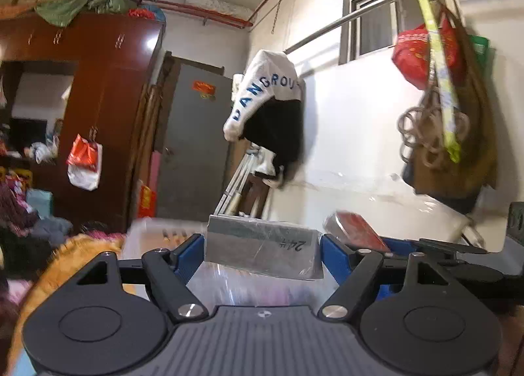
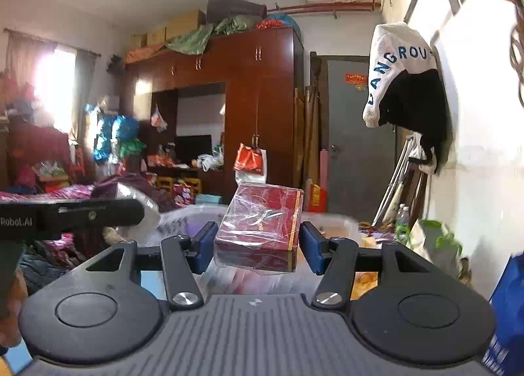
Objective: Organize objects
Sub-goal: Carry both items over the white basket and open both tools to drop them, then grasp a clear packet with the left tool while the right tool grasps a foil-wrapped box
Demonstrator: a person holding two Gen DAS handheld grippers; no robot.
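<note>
A: Left hand-held gripper [image 1: 262,253] – we see a grey box [image 1: 262,248] in clear wrap, "24#" handwritten on it, sitting between the blue pads [image 1: 188,256]. Pads touch or nearly touch its two sides; we call it clamped, box lifted off everything.

B: Agreed. Right hand-held gripper [image 2: 257,245] – a red box [image 2: 262,228] in shiny wrap sits between its pads [image 2: 204,245]. We see small gaps each side, so whether it's pinched or loose, we cannot tell.

A: Where are they? Both boxes are up over a clear plastic bin [image 2: 340,223], blurred. From the left wrist we also see the red box [image 1: 355,228] just right of the grey one.

B: Background: brown wardrobe [image 2: 258,88], grey door [image 2: 357,147], white jacket [image 2: 399,71] hanging on the wall
</note>
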